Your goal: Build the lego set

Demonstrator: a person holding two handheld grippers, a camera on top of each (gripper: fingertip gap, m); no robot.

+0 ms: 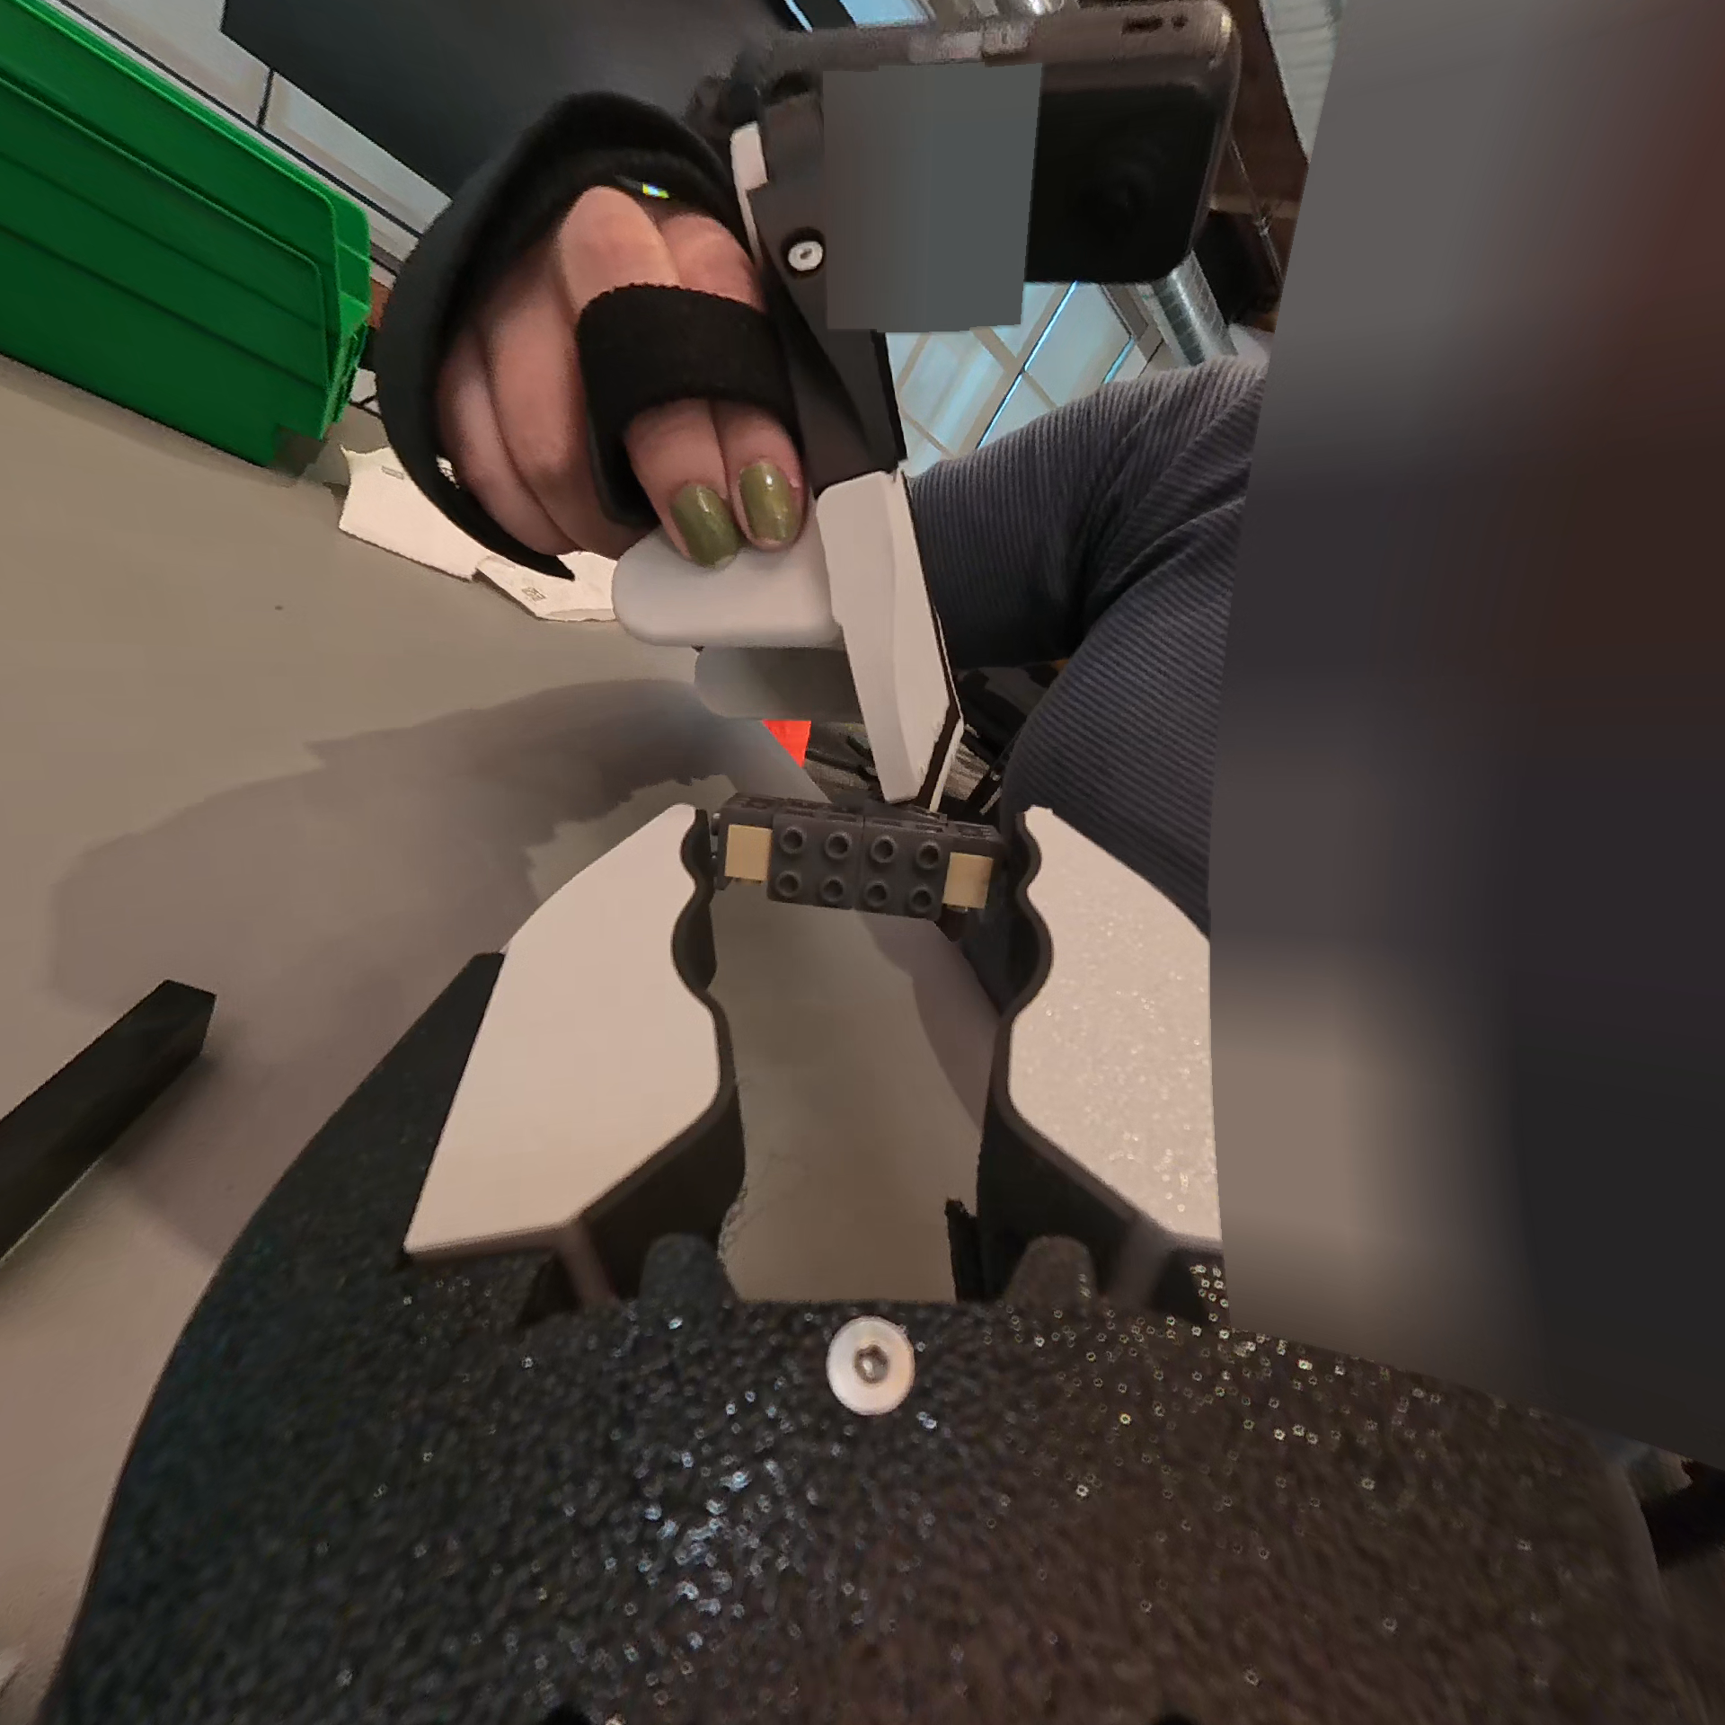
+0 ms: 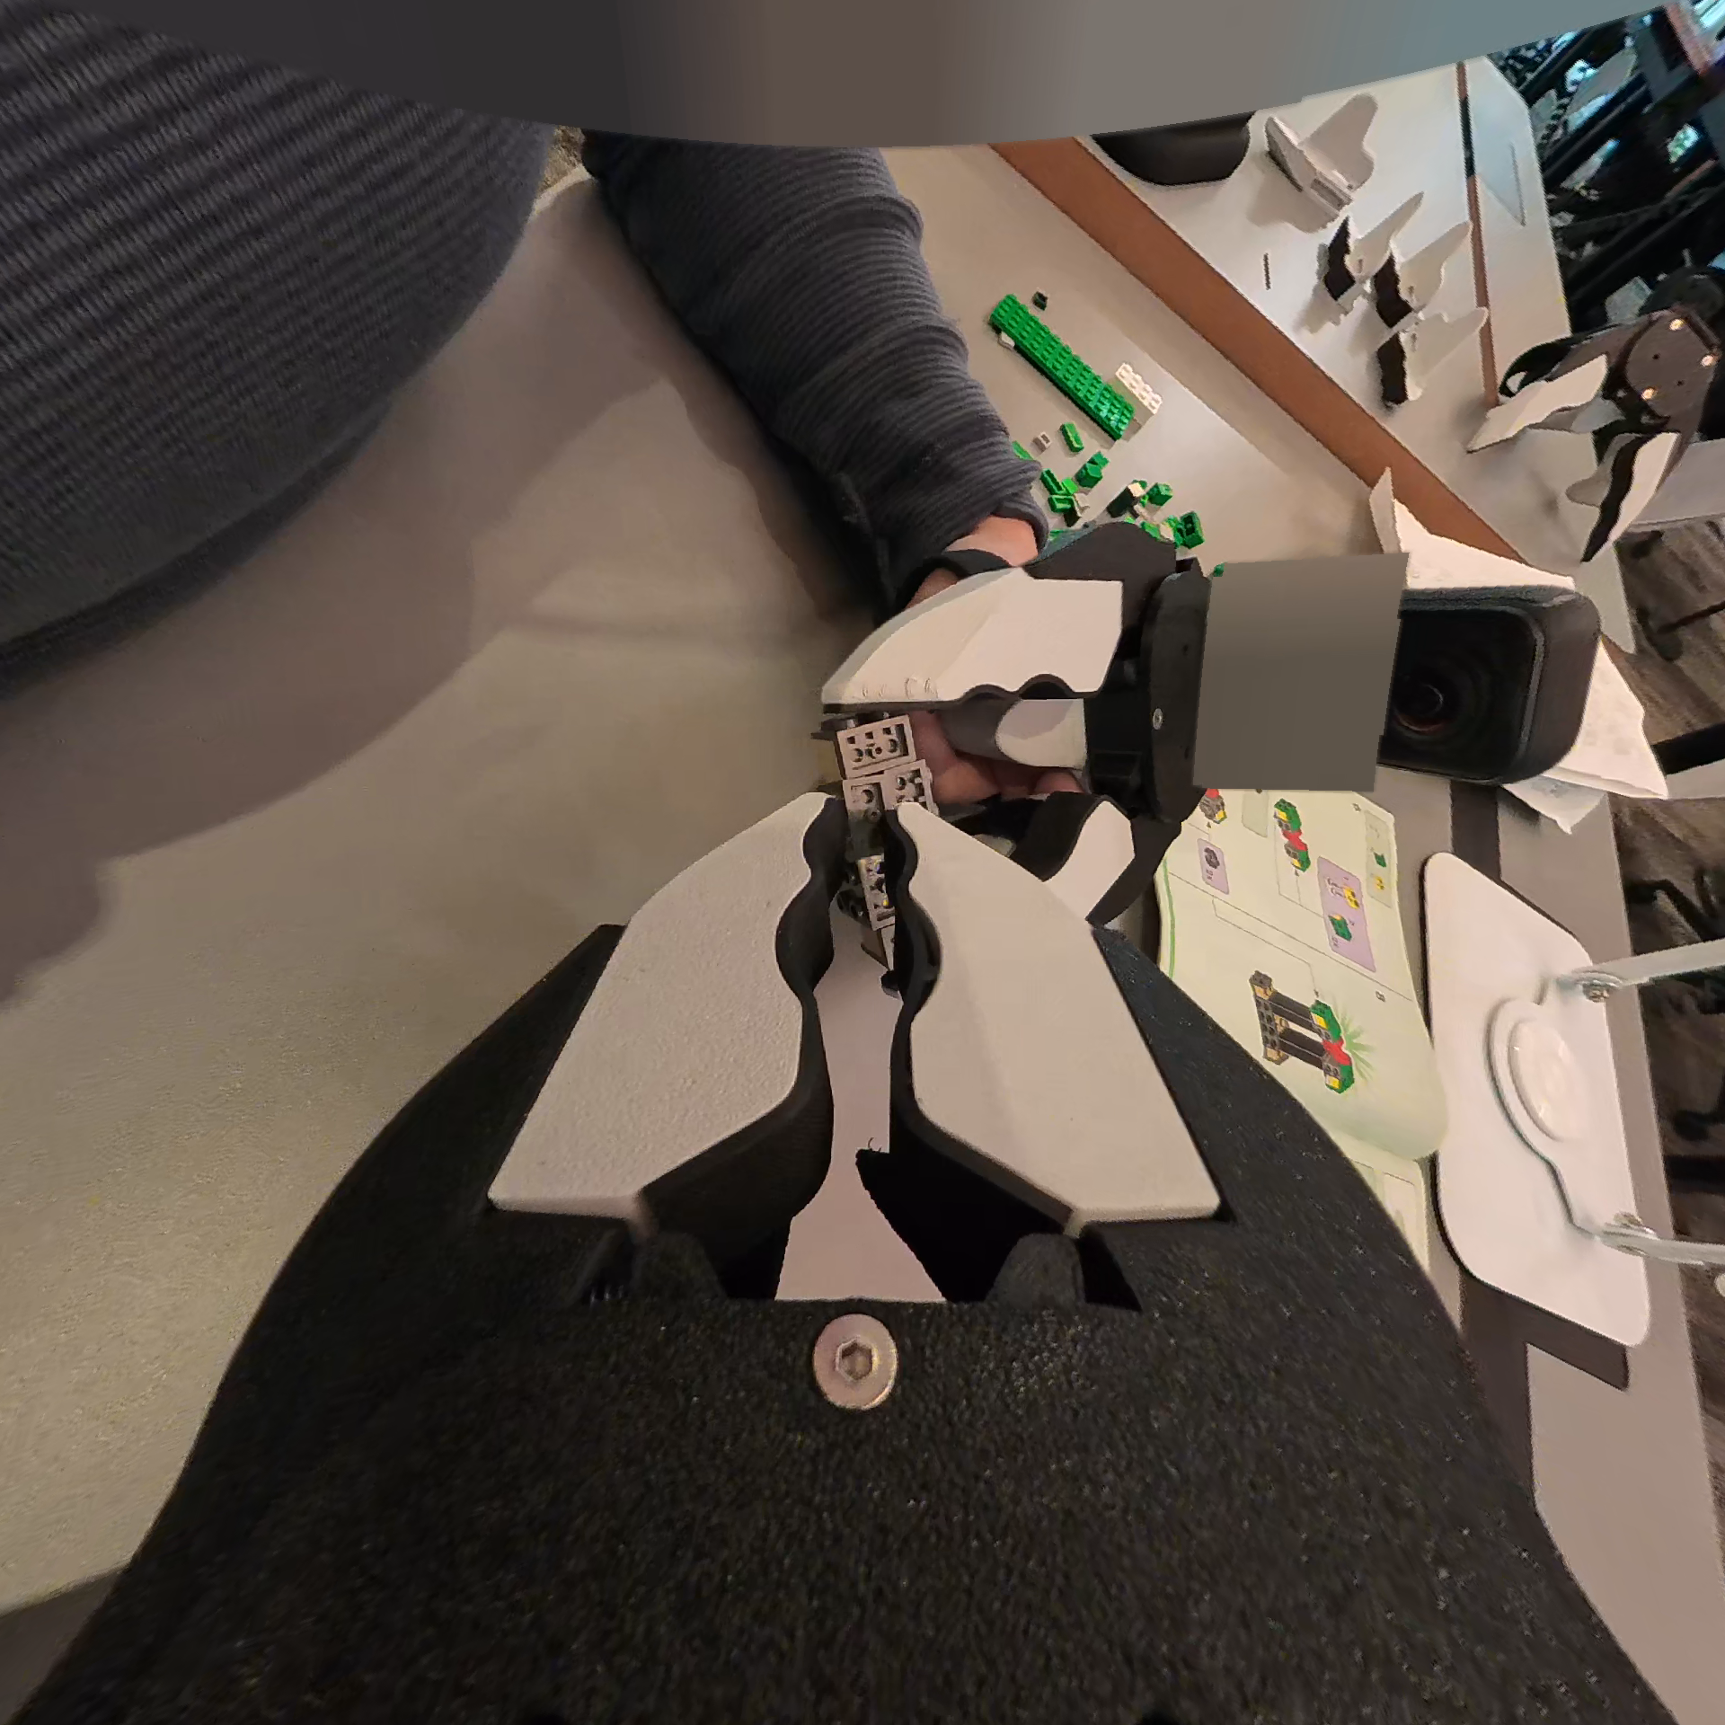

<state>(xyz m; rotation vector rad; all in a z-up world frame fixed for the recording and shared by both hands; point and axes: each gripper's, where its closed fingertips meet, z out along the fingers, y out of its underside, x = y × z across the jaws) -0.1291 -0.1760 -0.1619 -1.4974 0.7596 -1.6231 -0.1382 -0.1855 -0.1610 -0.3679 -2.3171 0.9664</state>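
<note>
Grey brick assembly (image 1: 854,863) sits clamped between the fingertips of the left tool (image 1: 857,873), held by its two tan-capped ends above the table (image 1: 233,728), studs facing the camera. Right tool (image 2: 857,873) meets it from above in the left wrist view; its jaws are nearly closed on a thin dark part of the same assembly (image 2: 877,747). Loose green bricks (image 2: 1087,467) and a long green plate (image 2: 1059,359) lie on the table beyond the sleeve (image 2: 821,308). An instruction sheet (image 2: 1297,980) lies to the right. Green bins (image 1: 168,261) stand at the far left.
</note>
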